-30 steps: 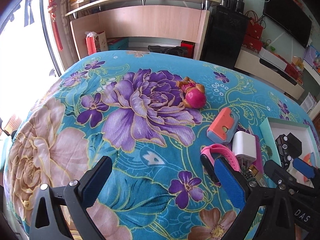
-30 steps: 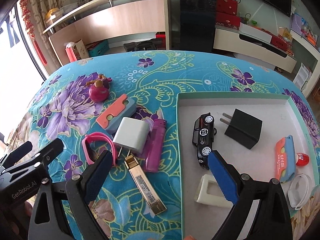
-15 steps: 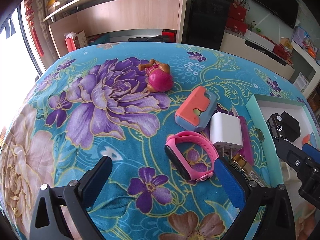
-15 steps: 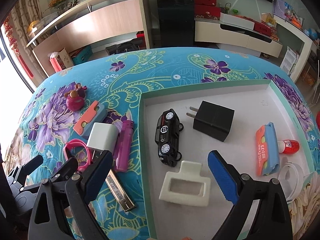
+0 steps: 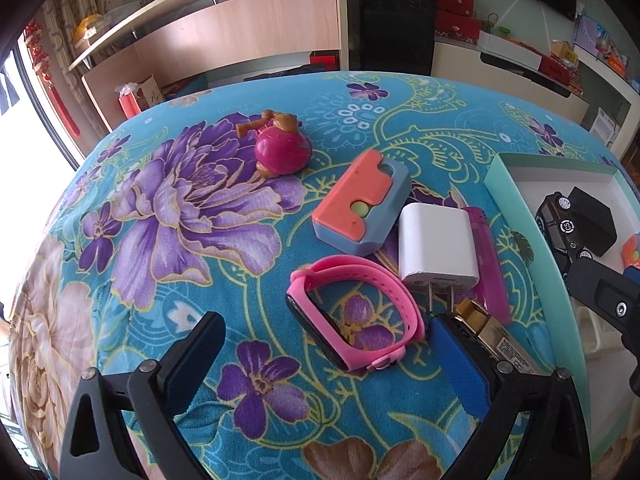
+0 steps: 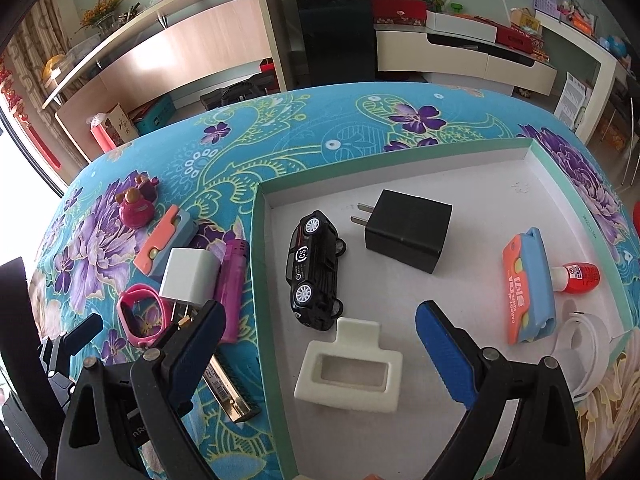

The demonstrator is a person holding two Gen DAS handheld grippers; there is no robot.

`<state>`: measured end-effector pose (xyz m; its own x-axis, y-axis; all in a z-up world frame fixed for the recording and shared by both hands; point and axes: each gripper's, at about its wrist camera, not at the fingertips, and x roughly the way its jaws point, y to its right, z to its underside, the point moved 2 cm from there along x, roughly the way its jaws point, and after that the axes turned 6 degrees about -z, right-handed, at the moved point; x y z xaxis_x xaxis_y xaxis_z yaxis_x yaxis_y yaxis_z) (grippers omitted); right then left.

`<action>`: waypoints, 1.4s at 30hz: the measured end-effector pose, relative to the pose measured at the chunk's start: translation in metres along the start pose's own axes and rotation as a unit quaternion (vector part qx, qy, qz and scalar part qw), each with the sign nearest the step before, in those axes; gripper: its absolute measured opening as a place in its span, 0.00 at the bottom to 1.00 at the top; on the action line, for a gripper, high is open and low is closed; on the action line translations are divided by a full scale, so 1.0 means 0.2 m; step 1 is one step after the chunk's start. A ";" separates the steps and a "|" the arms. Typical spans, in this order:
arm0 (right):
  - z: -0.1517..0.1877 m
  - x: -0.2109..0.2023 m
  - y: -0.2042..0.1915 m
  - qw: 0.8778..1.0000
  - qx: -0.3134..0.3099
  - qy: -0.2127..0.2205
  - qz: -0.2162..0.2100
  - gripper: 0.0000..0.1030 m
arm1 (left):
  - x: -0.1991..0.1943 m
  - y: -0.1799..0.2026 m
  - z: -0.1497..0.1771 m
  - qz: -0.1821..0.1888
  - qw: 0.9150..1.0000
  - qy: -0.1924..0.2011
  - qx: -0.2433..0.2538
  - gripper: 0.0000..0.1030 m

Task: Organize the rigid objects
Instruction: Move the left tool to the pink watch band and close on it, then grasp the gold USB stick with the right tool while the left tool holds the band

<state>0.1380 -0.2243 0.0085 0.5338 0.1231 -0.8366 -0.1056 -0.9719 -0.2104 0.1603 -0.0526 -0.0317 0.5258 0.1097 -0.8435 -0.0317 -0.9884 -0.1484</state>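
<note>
1. Living room setup: a table under a teal floral cloth (image 5: 168,208), with wooden shelving and a dark cabinet behind it. The white-floored tray (image 6: 532,152) was my landmark for everything else.

2. The left gripper (image 5: 324,364) hung wide open and empty over the cloth on the loose-item side of the tray, lined up on the pink watch band (image 5: 356,320), so I'd guess that was the next pick. The right gripper (image 6: 318,344) was spread too, holding nothing, hovering above the tray's near end over the cream holder (image 6: 348,372).

3. To do it well, I'd have come down with one finger inside the band's loop and one outside, or pinched across the black face. It's curvy, so it could roll out of the pads.

4. What crowded it: the white charger (image 5: 438,244) sat on the tray side of the band, prongs almost touching it, and a gold lighter (image 5: 496,340) lay right by the left gripper's inner finger. Easy to drag those along.

5. Also outside the tray: a purple lighter (image 5: 490,264), an orange-blue case (image 5: 360,204) and a pink toy (image 5: 282,148) farthest off.

6. Already inside the tray: a toy car (image 6: 314,268), black charger (image 6: 408,236), another orange-blue case (image 6: 528,284), a red-capped bottle (image 6: 576,276) and white ring (image 6: 580,344).
</note>
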 end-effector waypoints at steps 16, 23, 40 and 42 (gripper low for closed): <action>0.01 0.03 -0.02 1.000 -0.010 -0.015 0.003 0.93 | -0.03 -0.01 -0.01 0.033 0.999 0.011 0.005 0.67; 0.02 0.01 -0.07 0.999 -0.031 -0.011 -0.010 0.93 | -0.08 -0.15 0.00 0.009 0.999 0.008 -0.032 0.67; 0.11 0.01 -0.33 0.985 -0.148 -0.011 -0.092 0.74 | -0.16 -0.35 0.02 -0.010 0.996 0.004 -0.093 0.67; 0.12 0.01 -0.35 0.983 -0.160 -0.011 -0.090 0.69 | -0.16 -0.36 0.03 -0.009 0.995 0.002 -0.096 0.67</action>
<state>0.1270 -0.1512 0.0093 0.5019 0.2992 -0.8115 0.2602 -0.9470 -0.1883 0.1417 0.0161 0.0024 0.5278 0.1285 -0.8396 0.1412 -0.9880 -0.0624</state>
